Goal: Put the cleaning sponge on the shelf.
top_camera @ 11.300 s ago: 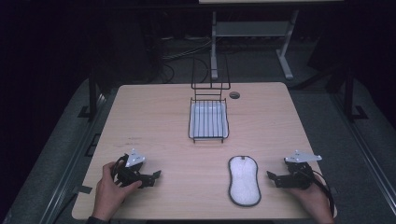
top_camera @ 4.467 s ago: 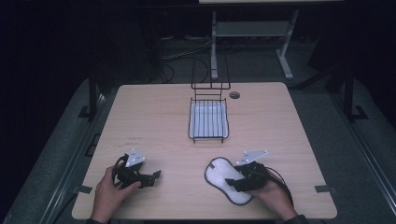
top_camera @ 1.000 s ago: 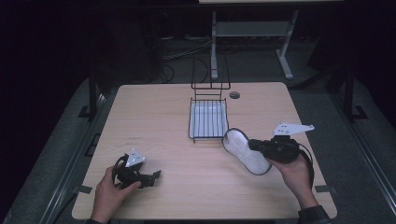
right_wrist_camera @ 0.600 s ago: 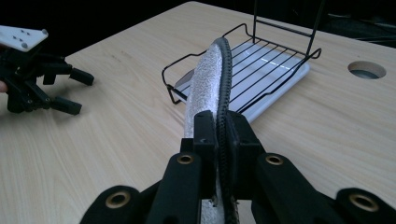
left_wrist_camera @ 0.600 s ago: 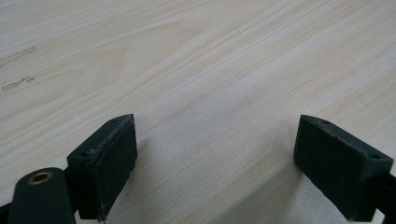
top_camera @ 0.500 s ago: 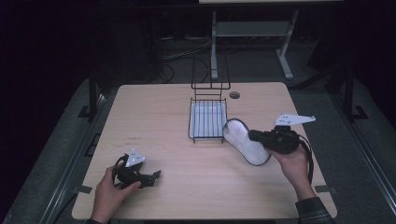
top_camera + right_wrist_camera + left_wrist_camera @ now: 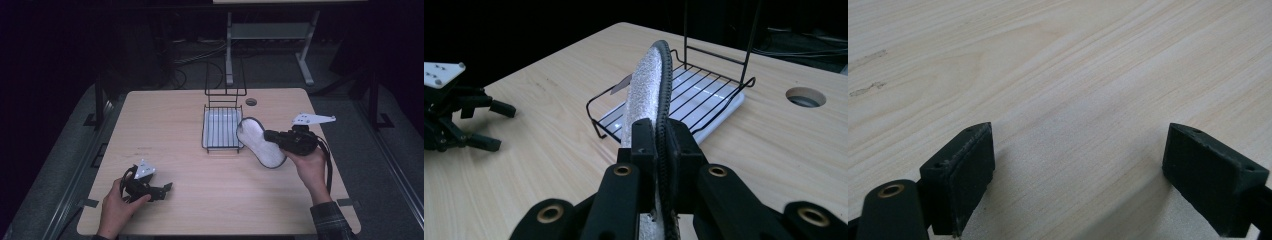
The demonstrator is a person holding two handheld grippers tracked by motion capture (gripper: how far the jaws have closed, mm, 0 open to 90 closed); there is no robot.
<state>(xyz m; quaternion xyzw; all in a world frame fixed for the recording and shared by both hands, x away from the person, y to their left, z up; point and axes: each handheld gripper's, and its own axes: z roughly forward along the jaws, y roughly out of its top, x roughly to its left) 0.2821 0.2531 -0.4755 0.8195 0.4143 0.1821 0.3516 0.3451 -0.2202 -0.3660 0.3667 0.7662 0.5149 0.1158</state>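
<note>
Insole, white textured oval with a dark rim point(image 7: 260, 143), is up off the table, pinched at its right end, just right of the rack and overlapping the rack's right edge in the high view.

Left to right:
- Left gripper point(image 7: 159, 190) sits low on the light wood-grain table point(image 7: 170, 130) at the near-left corner, held in the person's left hand point(image 7: 116, 206). Its own view shows both black jaws point(image 7: 1078, 180) spread wide, bare tabletop between them, nothing gripped.
- Black wire dish rack on a white tray point(image 7: 221, 131) stands at table centre, toward the far side, with a taller wire frame rising at its far end. A round cable hole point(image 7: 251, 102) is in the table just right of that frame.
- Right gripper point(image 7: 267, 135) is held by the right hand point(image 7: 311, 167) over the right half of the table, jaws pointing left. In the right gripper view the jaws point(image 7: 659, 137) are pressed onto the insole point(image 7: 649, 87), which stands on edge, rim toward the rack point(image 7: 694, 97).
- Same view also catches the left gripper point(image 7: 496, 125) resting on the table beyond.
</note>
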